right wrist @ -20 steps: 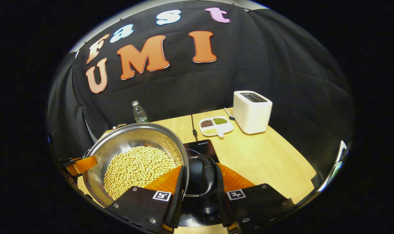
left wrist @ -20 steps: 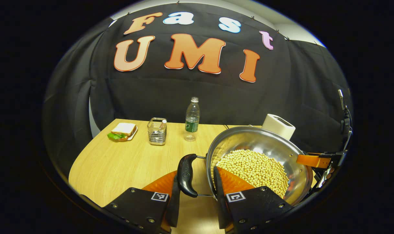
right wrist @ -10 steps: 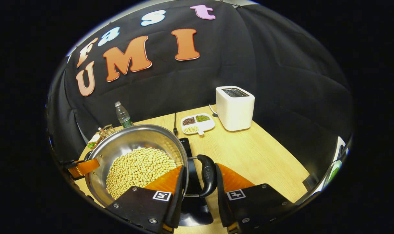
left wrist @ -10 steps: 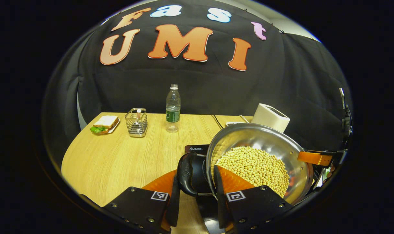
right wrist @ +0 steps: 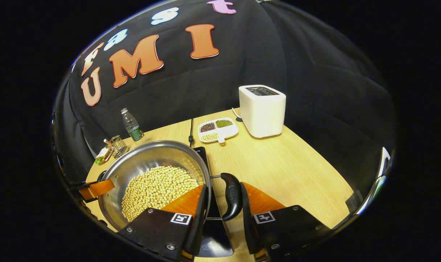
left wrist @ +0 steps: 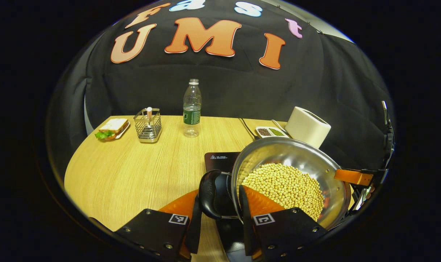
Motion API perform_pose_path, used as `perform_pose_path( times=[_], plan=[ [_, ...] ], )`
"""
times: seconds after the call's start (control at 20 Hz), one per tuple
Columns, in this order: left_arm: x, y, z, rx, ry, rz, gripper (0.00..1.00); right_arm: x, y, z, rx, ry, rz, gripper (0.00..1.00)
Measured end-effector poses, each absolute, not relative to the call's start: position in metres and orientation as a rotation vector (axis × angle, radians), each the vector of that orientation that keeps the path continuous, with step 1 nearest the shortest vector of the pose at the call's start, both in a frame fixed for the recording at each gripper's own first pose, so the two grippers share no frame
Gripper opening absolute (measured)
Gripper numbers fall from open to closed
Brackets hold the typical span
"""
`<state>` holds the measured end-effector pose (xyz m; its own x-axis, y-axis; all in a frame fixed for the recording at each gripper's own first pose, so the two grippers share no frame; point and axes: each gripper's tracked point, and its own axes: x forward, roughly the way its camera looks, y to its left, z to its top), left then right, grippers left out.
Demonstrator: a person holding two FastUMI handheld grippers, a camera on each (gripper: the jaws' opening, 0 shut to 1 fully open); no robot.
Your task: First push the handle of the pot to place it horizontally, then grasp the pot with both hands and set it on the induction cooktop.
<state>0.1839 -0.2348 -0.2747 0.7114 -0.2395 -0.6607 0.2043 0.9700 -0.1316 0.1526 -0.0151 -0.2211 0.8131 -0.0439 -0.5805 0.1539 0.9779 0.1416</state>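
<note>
Left gripper view: my left gripper [left wrist: 217, 218] sits at bottom centre, fingers pinching the pot's near side – one finger outside the black loop handle [left wrist: 208, 194], the other inside the rim, against the soybeans [left wrist: 284, 187]. The steel pot [left wrist: 296, 154] fills the lower right of the frame w/ its handle lying level. Under it a dark induction cooktop [left wrist: 220, 161] shows at centre; I can't tell if the pot's base touches it. At far right, the right gripper's finger [left wrist: 353, 177] is clamped on the pot's opposite edge.

On the wooden table [left wrist: 133, 174], mid-left: a sandwich on a plate [left wrist: 112, 128], a wire caddy [left wrist: 148, 124] beside it, a water bottle [left wrist: 192, 108] at upper centre. Right of centre, a white toaster [left wrist: 307, 126] w/ a divided snack tray [left wrist: 271, 131] just beside it.

Right gripper view: my right gripper [right wrist: 223, 218] at bottom centre, fingers pinching the pot's other black handle [right wrist: 232, 196] & rim – one finger inside over the beans, one outside. Pot in lower left of frame, cooktop's dark edge below it. Toaster upper centre, tray to its left, bottle & caddy at mid-left.
</note>
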Motion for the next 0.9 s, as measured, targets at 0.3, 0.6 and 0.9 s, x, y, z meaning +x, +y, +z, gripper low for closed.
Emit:
perform_pose_path(
  times=[0.3,0.6,0.9],
  plan=[
    [0.195,-0.215,-0.188,-0.003,0.534,-0.195,0.77,0.143,-0.023,-0.144,0.117,0.413,-0.098,0.71],
    [0.163,-0.164,-0.05,0.016,0.291,-0.149,0.78,0.097,-0.024,-0.028,0.028,0.203,-0.09,0.95],
    [0.11,-0.102,0.053,0.002,0.111,-0.088,0.78,0.042,-0.007,0.045,-0.008,0.083,-0.026,0.95]
  ],
)
